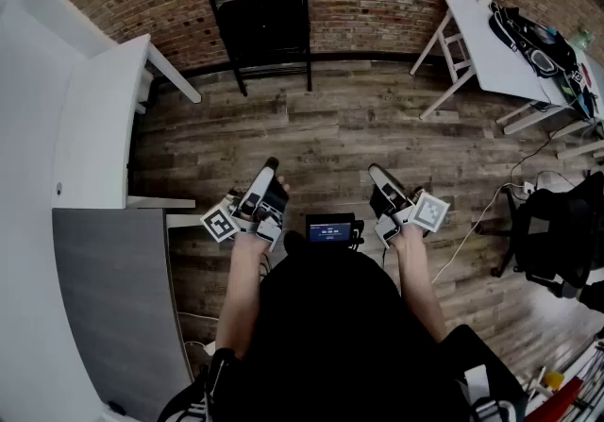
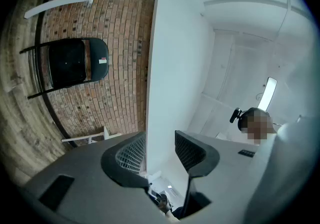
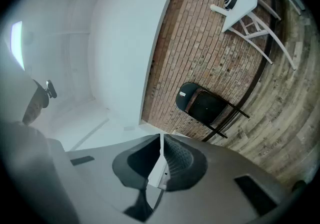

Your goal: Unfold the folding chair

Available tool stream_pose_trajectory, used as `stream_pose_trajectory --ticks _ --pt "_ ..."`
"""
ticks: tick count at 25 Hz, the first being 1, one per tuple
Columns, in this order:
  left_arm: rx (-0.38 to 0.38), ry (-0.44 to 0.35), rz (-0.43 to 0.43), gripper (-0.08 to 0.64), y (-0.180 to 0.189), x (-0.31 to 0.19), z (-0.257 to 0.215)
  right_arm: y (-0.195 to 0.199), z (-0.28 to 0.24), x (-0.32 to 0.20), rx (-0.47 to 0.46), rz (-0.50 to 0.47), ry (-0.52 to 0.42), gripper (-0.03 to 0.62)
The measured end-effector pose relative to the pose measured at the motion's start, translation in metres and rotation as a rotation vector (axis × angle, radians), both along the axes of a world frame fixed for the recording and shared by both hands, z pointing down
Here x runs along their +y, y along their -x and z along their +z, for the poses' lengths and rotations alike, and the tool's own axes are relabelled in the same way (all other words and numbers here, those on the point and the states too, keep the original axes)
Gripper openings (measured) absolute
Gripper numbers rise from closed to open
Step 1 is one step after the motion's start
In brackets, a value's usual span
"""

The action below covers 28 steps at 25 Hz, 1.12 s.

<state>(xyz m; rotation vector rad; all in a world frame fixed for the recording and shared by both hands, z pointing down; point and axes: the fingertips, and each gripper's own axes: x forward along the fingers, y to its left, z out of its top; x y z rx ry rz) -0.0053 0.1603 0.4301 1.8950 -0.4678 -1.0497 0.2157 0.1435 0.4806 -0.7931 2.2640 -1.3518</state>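
Note:
A black folding chair (image 1: 260,14) leans folded against the brick wall at the far side of the wooden floor; it also shows in the left gripper view (image 2: 70,65) and in the right gripper view (image 3: 205,106). My left gripper (image 1: 271,170) is held in front of the person's body, far short of the chair, tilted upward, its jaws open (image 2: 160,150) with nothing between them. My right gripper (image 1: 377,173) is beside it at the same distance, held level, its jaws shut (image 3: 161,160) on nothing.
A white table (image 1: 94,118) stands at the left, with a grey surface (image 1: 104,297) nearer. Another white table (image 1: 500,42) with a bag on it stands at the back right. A black office chair (image 1: 557,231) and cables are at the right.

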Motion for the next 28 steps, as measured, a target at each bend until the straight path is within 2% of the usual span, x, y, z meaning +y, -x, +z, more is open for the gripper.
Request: stream_pose_trajectory --ticks 10,28 --pt "0.020 0.015 -0.002 0.199 0.015 0.000 0.013 0.026 0.002 -0.004 0.036 -0.030 0.003 0.032" --pt "-0.019 0.040 0.029 0.198 -0.005 -0.003 0.025 0.018 0.013 -0.008 0.038 -0.033 0.016 0.032"
